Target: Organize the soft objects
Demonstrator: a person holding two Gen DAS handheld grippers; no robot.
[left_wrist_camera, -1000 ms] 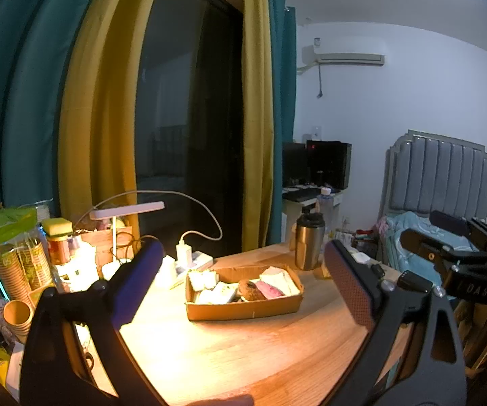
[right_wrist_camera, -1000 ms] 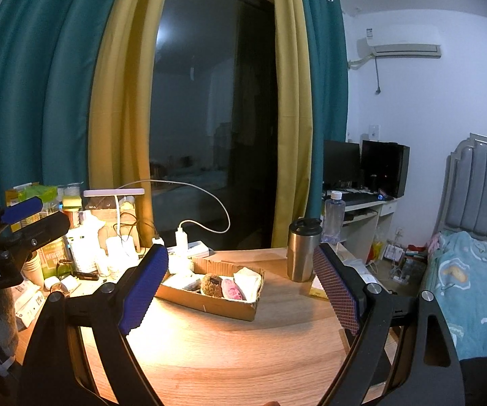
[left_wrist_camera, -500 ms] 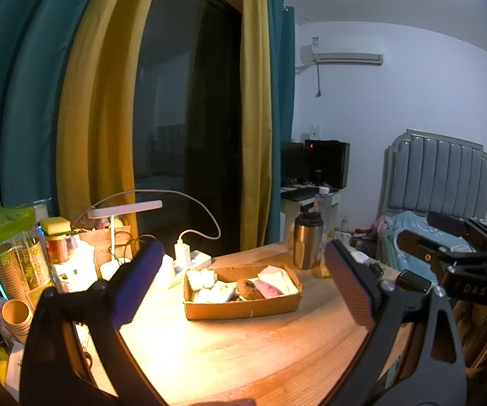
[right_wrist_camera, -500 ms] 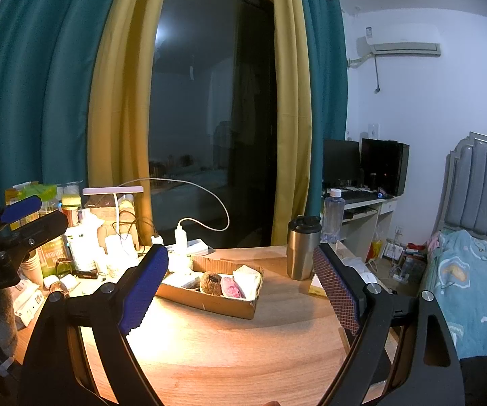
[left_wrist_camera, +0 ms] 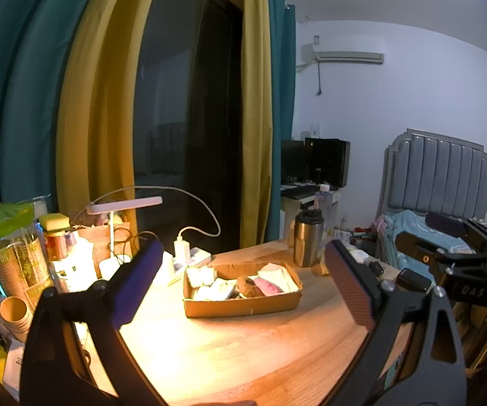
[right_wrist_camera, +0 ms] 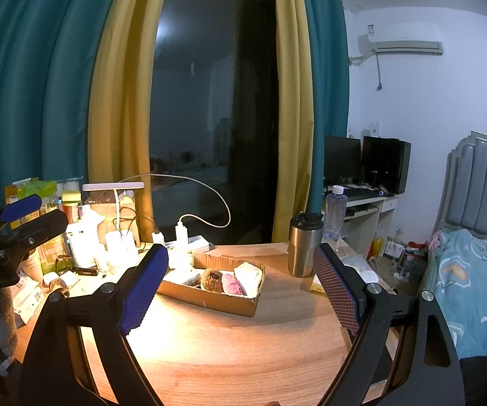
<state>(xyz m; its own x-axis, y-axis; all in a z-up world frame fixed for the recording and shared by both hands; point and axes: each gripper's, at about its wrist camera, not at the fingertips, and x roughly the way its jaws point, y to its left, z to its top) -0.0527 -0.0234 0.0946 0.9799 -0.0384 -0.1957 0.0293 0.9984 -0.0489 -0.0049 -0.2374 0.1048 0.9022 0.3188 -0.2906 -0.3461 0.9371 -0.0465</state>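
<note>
A shallow cardboard tray [left_wrist_camera: 243, 306] [right_wrist_camera: 209, 299] sits on the round wooden table [left_wrist_camera: 226, 352]. It holds several soft items: a brown fuzzy one [left_wrist_camera: 247, 287] [right_wrist_camera: 211, 279], a pink one [left_wrist_camera: 267, 286] [right_wrist_camera: 232, 285] and white pieces [left_wrist_camera: 279, 272] [right_wrist_camera: 250, 275]. My left gripper [left_wrist_camera: 241, 277] hangs open and empty above the near table edge, well short of the tray. My right gripper [right_wrist_camera: 241, 277] is open and empty too, equally far back. In the right wrist view the left gripper [right_wrist_camera: 20, 223] shows at the left edge.
A steel tumbler [left_wrist_camera: 307, 238] [right_wrist_camera: 301, 244] stands right of the tray. A lit desk lamp [left_wrist_camera: 125, 203], chargers, cables, jars and paper cups [left_wrist_camera: 13, 313] crowd the left side. A water bottle [right_wrist_camera: 334, 215], a desk with monitors and a bed [right_wrist_camera: 473, 277] lie to the right.
Both views have shifted only slightly; the tray sits a touch lower and further left in each. Both grippers stay open and empty.
</note>
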